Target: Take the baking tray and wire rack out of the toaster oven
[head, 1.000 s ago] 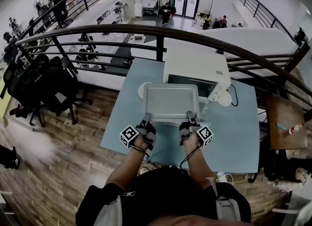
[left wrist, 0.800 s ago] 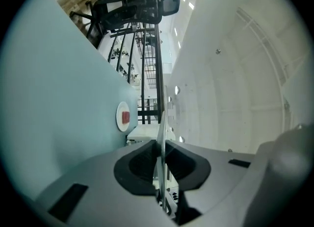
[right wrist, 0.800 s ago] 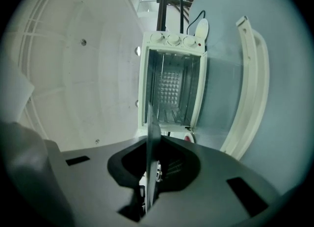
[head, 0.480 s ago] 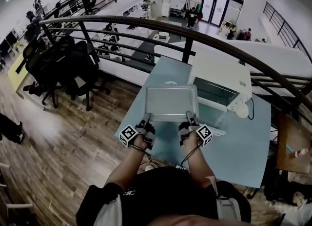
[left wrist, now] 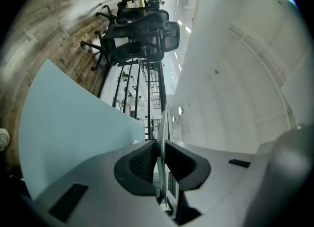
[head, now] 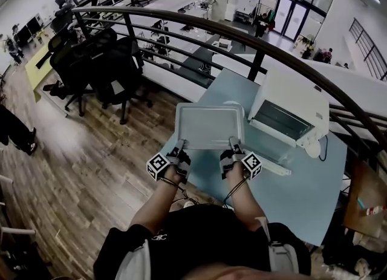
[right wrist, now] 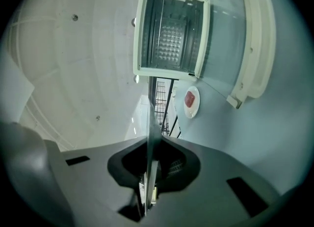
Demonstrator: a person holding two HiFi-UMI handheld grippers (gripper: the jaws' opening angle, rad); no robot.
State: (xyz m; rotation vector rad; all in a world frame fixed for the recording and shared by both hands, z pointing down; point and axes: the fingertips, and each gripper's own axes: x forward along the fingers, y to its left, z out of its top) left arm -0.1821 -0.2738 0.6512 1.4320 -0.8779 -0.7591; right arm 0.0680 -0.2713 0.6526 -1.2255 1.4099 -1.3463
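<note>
Head view, steeply down. Rectangular silver metal baking tray [head: 210, 124] held level in mid-air, clear of the white box-shaped toaster oven [head: 290, 104] and to its left, over the near-left edge of the pale blue table [head: 302, 194]. L gripper [head: 180, 147] clamped on tray's near rim, left end; R gripper [head: 231, 146] clamped on same rim, right end. Both held level, marker cubes turned outward.

Left gripper view: black pads [left wrist: 142, 163] pinched on the thin rim, tray's pale face filling the right half, table at left.

Right gripper view: black pads [right wrist: 174, 168] pinched on the rim likewise. Oven straight ahead w/ glass door [right wrist: 223, 37] dropped open, thin wire bars [right wrist: 171, 39] inside the cavity. Small white round dish [right wrist: 191, 101] w/ red patch on the table near the oven.

Beyond the table: dark curved metal railing [head: 199, 28], black office chairs [head: 91, 61] on wood-plank floor [head: 91, 158].
</note>
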